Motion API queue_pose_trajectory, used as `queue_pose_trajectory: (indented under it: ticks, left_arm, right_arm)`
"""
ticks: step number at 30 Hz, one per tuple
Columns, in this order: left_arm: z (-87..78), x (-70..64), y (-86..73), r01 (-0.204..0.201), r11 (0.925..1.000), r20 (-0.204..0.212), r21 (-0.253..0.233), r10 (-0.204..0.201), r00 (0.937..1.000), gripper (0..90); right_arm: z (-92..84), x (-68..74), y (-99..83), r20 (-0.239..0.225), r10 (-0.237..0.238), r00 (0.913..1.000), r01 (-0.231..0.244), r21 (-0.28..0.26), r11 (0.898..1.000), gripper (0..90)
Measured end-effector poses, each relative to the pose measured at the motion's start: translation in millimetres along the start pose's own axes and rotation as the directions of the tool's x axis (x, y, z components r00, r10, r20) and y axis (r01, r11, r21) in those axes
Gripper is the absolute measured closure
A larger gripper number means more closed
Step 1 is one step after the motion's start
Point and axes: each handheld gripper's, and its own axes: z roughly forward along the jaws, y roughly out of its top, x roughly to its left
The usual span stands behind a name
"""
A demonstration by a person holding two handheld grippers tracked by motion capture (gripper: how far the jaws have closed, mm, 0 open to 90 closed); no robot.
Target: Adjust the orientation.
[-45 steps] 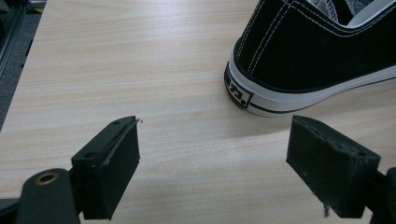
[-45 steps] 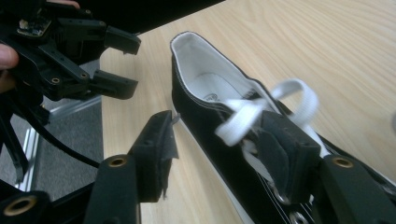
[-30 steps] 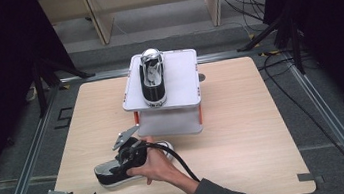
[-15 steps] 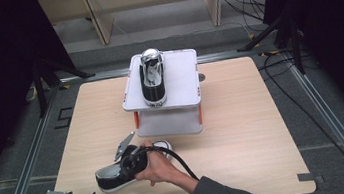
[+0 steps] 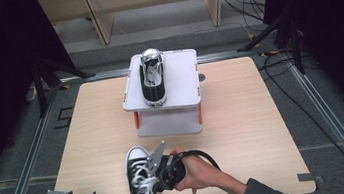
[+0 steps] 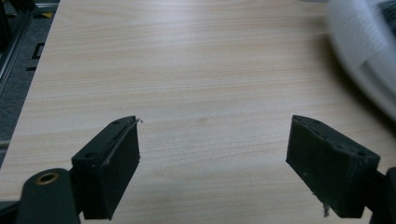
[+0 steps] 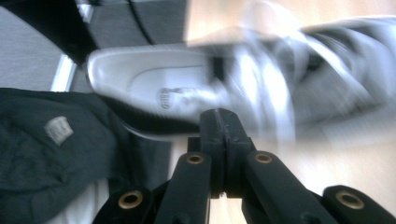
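A light wooden table (image 5: 243, 118) carries a small stand and a loose sneaker.

The white two-tier stand (image 5: 178, 83), on orange legs, sits toward the far middle of the tabletop, a black-and-white sneaker (image 5: 152, 77) on its upper shelf. A second black-and-white sneaker (image 5: 141, 189) lies at the near edge, toe pointing away.

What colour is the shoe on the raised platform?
Black with white laces and a white toe cap: shoe, clearest in the high view.
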Motion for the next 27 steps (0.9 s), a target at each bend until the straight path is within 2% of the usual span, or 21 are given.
queue_pose_trajectory:
  ticks: [1, 2, 3, 4, 5, 6, 9, 10, 11, 14, 16, 17, 18, 21, 22, 23, 25, 27]
  left_arm:
    - [0.9, 0.0, 0.1, -0.004, 1.0000, 0.003, -0.004, 0.004, 1.0000, 16.6]
    - [0.5, -0.2, 0.4, -0.007, 1.0000, 0.002, 0.003, 0.007, 1.0000, 16.6]
    - [1.3, -0.6, 0.3, -0.009, 1.0000, 0.004, -0.004, 0.009, 1.0000, 16.6]
    - [1.4, -0.7, 0.4, -0.013, 0.9999, 0.008, -0.003, 0.013, 0.9999, 16.6]
    - [0.7, -0.9, 0.5, -0.014, 0.9999, 0.005, 0.003, 0.014, 0.9999, 16.6]
    - [1.0, -0.7, 0.3, -0.014, 0.9999, 0.004, 0.000, 0.014, 0.9999, 16.6]
    - [1.4, -0.3, -0.1, -0.005, 1.0000, 0.005, 0.001, 0.005, 1.0000, 16.6]
    - [1.5, -0.3, -0.2, -0.005, 1.0000, 0.006, 0.002, 0.005, 1.0000, 16.6]
    - [1.4, -0.3, -0.2, -0.006, 1.0000, 0.006, 0.002, 0.005, 1.0000, 16.6]
    - [1.3, 0.0, -0.2, -0.008, 1.0000, 0.006, 0.000, 0.008, 1.0000, 16.6]
    - [1.2, -0.6, -0.4, -0.003, 1.0000, 0.004, 0.002, 0.003, 1.0000, 16.6]
    - [1.3, -0.3, -0.2, -0.011, 0.9999, 0.008, 0.000, 0.011, 0.9999, 16.6]
    - [1.2, -0.4, -0.1, -0.011, 0.9999, 0.006, 0.000, 0.011, 0.9999, 16.6]
    - [1.1, -0.3, -0.1, -0.011, 0.9999, 0.008, -0.001, 0.011, 0.9999, 16.6]
    - [1.2, -0.3, -0.2, -0.010, 1.0000, 0.009, -0.003, 0.010, 0.9999, 16.6]
    - [1.2, -0.1, -0.2, -0.009, 1.0000, 0.009, -0.003, 0.009, 0.9999, 16.6]
    - [0.9, -0.1, -0.2, -0.005, 1.0000, 0.005, -0.001, 0.005, 1.0000, 16.6]
    - [0.8, 0.3, -0.2, -0.006, 1.0000, 0.005, -0.001, 0.006, 1.0000, 16.6]
  right_arm:
    - [0.0, 0.0, 0.0, 0.000, 0.000, 1.0000, 0.000, 0.000, 1.000, 90.0]
    - [-3.6, -1.2, -2.9, 0.007, 0.021, 0.9998, -0.021, -0.007, 1.000, 90.0]
    - [-5.5, -0.5, -5.6, -0.002, 0.062, 0.9980, -0.062, -0.016, 0.998, 90.0]
    - [-4.7, 0.2, -8.9, -0.018, 0.123, 0.9923, -0.124, -0.073, 0.990, 86.8]
    - [-4.7, 0.2, -8.9, -0.018, 0.123, 0.9923, -0.124, -0.073, 0.990, 86.8]
    - [-5.0, 2.7, -9.0, -0.043, 0.174, 0.9838, -0.178, -0.110, 0.978, 83.8]
    - [-8.8, 5.8, -7.1, 0.002, 0.250, 0.9684, -0.244, -0.200, 0.949, 75.9]
    - [-9.0, 7.7, -5.1, 0.027, 0.301, 0.9532, -0.286, -0.242, 0.927, 67.1]
    - [-9.0, 7.7, -5.1, 0.027, 0.301, 0.9532, -0.286, -0.242, 0.927, 67.1]
    - [-4.2, 13.5, -0.6, 0.043, 0.355, 0.9340, -0.332, -0.265, 0.905, 56.7]
    - [1.4, 17.2, 2.6, 0.085, 0.364, 0.9276, -0.331, -0.264, 0.906, 50.4]
    - [8.0, 21.6, 5.6, 0.122, 0.379, 0.9172, -0.340, -0.255, 0.905, 47.9]
    - [8.0, 21.6, 5.6, 0.122, 0.379, 0.9172, -0.340, -0.255, 0.905, 47.9]
    - [17.5, 23.3, 8.1, 0.152, 0.396, 0.9057, -0.357, -0.229, 0.906, 43.2]
    - [21.2, 23.3, 9.3, 0.163, 0.404, 0.8998, -0.367, -0.219, 0.904, 40.8]
    - [24.9, 23.3, 10.4, 0.167, 0.421, 0.8914, -0.383, -0.220, 0.897, 39.5]
    - [31.0, 22.4, 11.9, 0.161, 0.433, 0.8870, -0.397, -0.211, 0.893, 36.8]
    - [36.9, 21.0, 13.2, 0.175, 0.433, 0.8844, -0.397, -0.205, 0.895, 35.6]
